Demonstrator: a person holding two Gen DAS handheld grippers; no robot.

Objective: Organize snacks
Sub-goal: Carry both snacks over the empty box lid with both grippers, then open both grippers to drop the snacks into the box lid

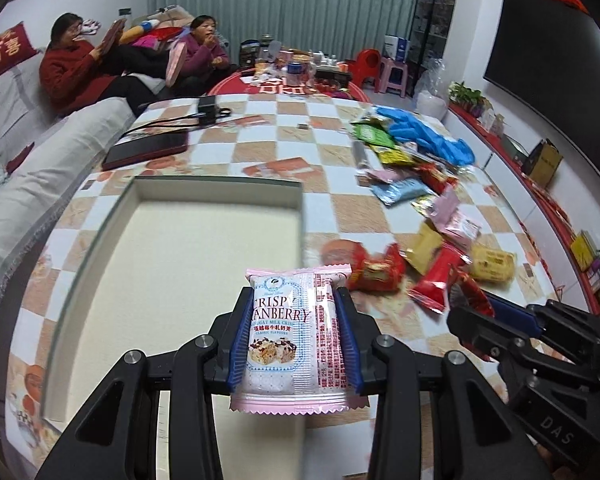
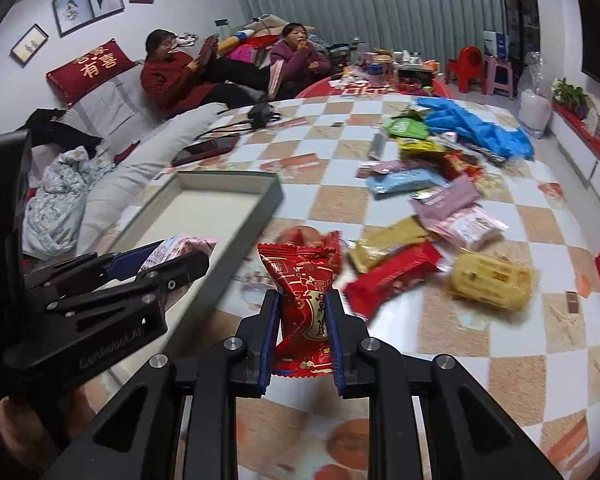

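My left gripper point(image 1: 294, 304) is shut on a pink-and-white cranberry crisp packet point(image 1: 288, 332), held above the near right corner of the shallow grey tray point(image 1: 216, 186). My right gripper point(image 2: 303, 300) is shut on a red snack packet point(image 2: 304, 300), lifted over the checked tablecloth just right of the tray point(image 2: 236, 240). In the right wrist view the left gripper point(image 2: 168, 256) shows at the left with the pink packet point(image 2: 172, 250) over the tray. In the left wrist view the right gripper point(image 1: 476, 300) shows at the lower right with the red packet point(image 1: 470, 292).
A loose pile of snack packets point(image 2: 432, 216) lies on the right half of the table, with a blue glove point(image 2: 472, 128) behind it. A dark tablet point(image 1: 148, 148) and a charger sit beyond the tray. Two people sit on a sofa at the back left.
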